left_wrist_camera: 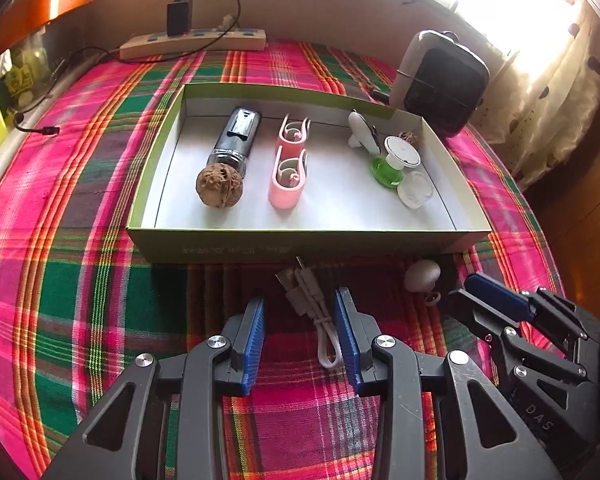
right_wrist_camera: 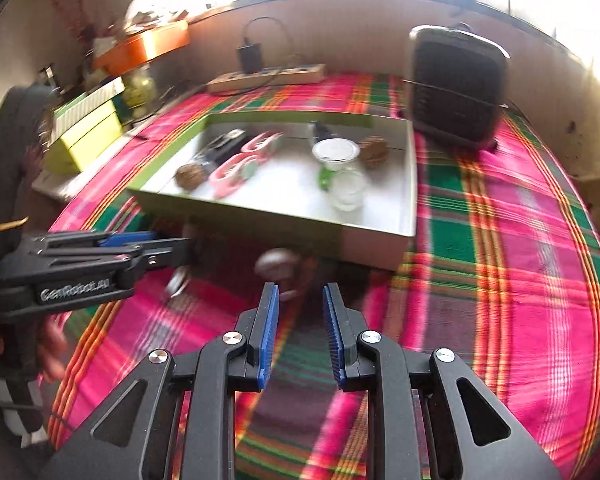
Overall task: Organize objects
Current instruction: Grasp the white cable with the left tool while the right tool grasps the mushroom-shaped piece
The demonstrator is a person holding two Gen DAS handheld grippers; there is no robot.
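The left gripper point(left_wrist_camera: 300, 334) has its fingers spread wide around a short white cable point(left_wrist_camera: 314, 316) lying folded on the plaid cloth point(left_wrist_camera: 80, 288), not yet pressing it. The right gripper point(right_wrist_camera: 300, 334) holds nothing, its fingers slightly parted, with a small white knob point(right_wrist_camera: 278, 264) just ahead. Both lie outside the green box point(left_wrist_camera: 300, 246), near its front wall. The cable looks light, limp and apt to flop; I would pinch it mid-bundle, across both strands, below the plugs.
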